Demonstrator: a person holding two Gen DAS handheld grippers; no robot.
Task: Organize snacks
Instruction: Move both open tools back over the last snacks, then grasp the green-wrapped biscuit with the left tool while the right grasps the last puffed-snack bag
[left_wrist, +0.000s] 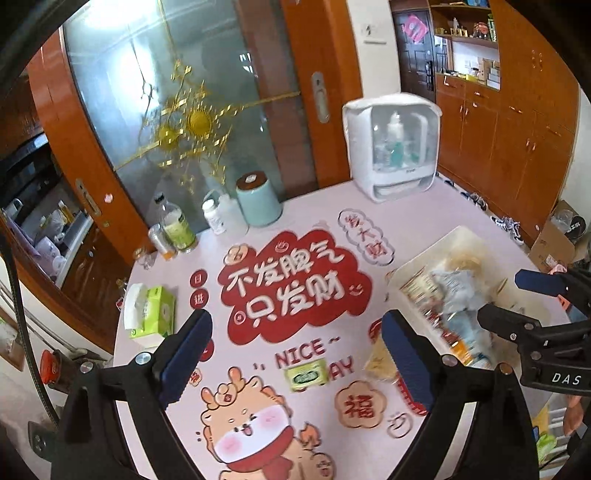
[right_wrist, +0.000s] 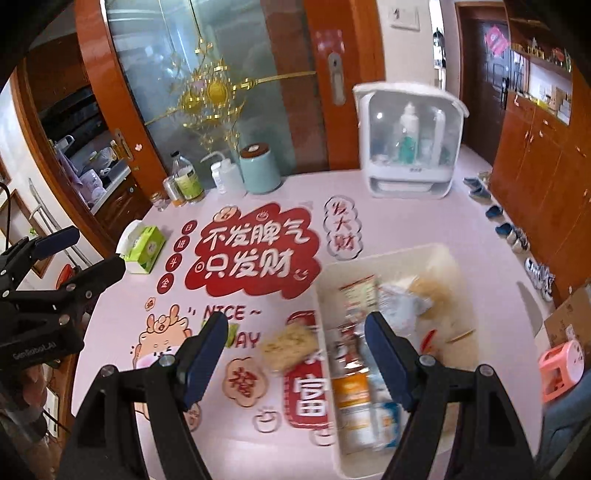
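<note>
Both the left gripper (left_wrist: 295, 350) and right gripper (right_wrist: 295, 350) hang over the table with jaws apart, nothing between them. Most snacks sit in the shallow white plastic bin (right_wrist: 402, 254); one pale yellow snack packet (right_wrist: 290, 345) lies on the pink printed tablecloth (right_wrist: 406, 214) just beside it.

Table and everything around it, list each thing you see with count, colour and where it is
Bin: one, white, right side of the table, filled with blurred snack packs
Yellow snack pack: one, on the table just left of the bin
Green snack pack: one, small, on the NICE DAY print
Tissue box: one, green and white, left edge of the table
Canister: one, mint with brown lid, far edge
Bottles: several, clear and white, left of the canister
Cabinet with clear front: one, white, far right of the table
Stool: one, pink, on the floor at right
Left gripper: open, nothing between its fingers
Right gripper: open, over the bin's near left edge
</note>
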